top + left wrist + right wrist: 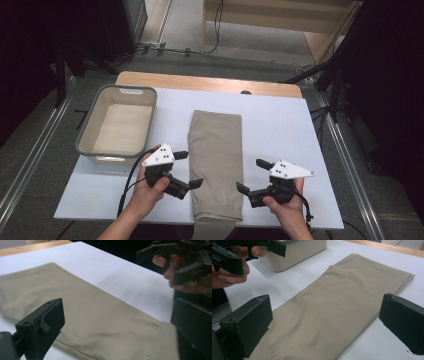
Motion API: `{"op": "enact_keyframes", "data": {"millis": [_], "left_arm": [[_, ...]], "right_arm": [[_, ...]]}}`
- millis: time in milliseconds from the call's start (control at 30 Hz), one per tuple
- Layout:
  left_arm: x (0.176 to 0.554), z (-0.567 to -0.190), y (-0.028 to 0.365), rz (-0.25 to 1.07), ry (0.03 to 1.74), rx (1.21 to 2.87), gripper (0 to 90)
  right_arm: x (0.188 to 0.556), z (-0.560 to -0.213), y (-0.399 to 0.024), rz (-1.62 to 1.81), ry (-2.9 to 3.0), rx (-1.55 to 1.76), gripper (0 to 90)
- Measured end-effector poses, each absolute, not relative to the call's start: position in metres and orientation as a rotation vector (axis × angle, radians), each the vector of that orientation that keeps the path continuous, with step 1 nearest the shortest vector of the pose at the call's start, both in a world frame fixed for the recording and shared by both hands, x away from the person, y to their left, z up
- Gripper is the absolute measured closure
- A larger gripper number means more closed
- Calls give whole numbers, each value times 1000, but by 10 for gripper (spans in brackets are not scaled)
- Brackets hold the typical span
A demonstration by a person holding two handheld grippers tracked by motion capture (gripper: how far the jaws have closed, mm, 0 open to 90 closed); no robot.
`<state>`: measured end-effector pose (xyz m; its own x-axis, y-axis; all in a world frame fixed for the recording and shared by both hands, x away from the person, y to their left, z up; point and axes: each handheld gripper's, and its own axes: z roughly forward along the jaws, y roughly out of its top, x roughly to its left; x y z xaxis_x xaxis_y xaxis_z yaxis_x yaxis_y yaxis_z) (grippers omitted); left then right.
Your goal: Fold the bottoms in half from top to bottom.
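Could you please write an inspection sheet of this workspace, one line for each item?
Surface: white board on a wooden table.
Job's things: folded beige trousers lie flat mid-board, near end hanging over the front edge.
Clutter: empty grey bin on the board's left part.
Grippers: left hand-held gripper and right hand-held gripper flank the trousers, jaws wide open, nothing between them.
Cables: one trails from each gripper; more lie on the floor behind the table.
Surroundings: dark stands and metal rails beside the table.
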<state>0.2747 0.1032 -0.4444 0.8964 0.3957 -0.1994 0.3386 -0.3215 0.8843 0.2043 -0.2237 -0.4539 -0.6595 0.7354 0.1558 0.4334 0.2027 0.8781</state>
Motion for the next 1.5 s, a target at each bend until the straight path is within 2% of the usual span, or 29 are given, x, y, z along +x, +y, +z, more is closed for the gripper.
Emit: {"op": "enact_keyframes", "data": {"millis": [467, 667, 1067, 1133, 1200, 1300, 1400, 1500], "left_arm": [[360, -449, 85, 129, 612, 1957, 0], [392, -455, 79, 60, 672, 1967, 0], [445, -476, 71, 70, 809, 2018, 8], [453, -480, 68, 57, 834, 2032, 56], [458, -481, 66, 91, 829, 2064, 86], [465, -483, 64, 122, 883, 2062, 134], [473, -488, 61, 132, 950, 2084, 148], [478, -493, 63, 162, 1005, 2069, 218]], "right_arm": [[297, -451, -230, 1389, 2197, 1129, 0], [333, -458, -227, 1327, 2245, 1149, 0], [391, -481, -234, 1270, 2278, 1282, 0], [399, -483, -236, 1263, 2276, 1306, 0], [408, -486, -237, 1224, 2252, 1334, 98], [420, -489, -237, 1174, 2264, 1364, 123], [431, -493, -236, 1116, 2268, 1383, 197], [438, -497, -235, 1089, 2267, 1422, 236]]}}
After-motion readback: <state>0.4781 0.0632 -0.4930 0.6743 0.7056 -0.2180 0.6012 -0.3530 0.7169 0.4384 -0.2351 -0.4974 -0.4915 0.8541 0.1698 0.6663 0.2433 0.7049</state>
